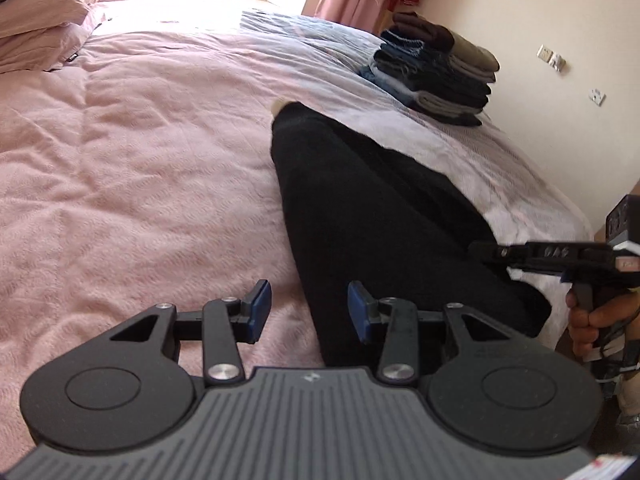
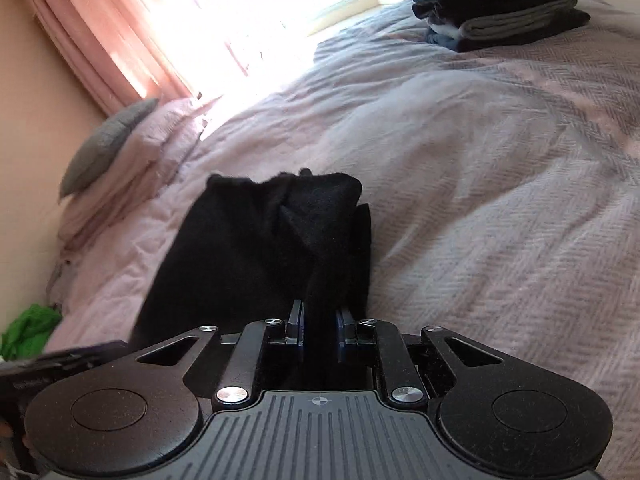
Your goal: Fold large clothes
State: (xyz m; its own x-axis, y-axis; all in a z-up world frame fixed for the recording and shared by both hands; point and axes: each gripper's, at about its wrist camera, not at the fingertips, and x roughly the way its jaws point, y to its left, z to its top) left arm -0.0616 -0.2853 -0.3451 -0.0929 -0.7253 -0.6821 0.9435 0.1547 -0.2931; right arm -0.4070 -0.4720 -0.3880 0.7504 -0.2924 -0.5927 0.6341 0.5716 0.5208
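A black garment (image 1: 360,208) lies folded lengthwise on the pink bedspread (image 1: 140,160). My left gripper (image 1: 308,312) hangs open just above the garment's near left edge, nothing between its blue pads (image 1: 260,304). In the left wrist view my right gripper (image 1: 480,250) reaches in from the right at the garment's edge, held by a hand (image 1: 592,320). In the right wrist view my right gripper (image 2: 320,330) is shut on a raised fold of the black garment (image 2: 248,248), cloth pinched between the pads.
A stack of folded dark clothes (image 1: 436,72) sits at the far right of the bed, also shown as a stack (image 2: 496,4) in the right wrist view. Pink pillows (image 1: 44,28) lie far left. A wall (image 1: 560,100) borders the bed's right side. Something green (image 2: 28,332) lies beside the bed.
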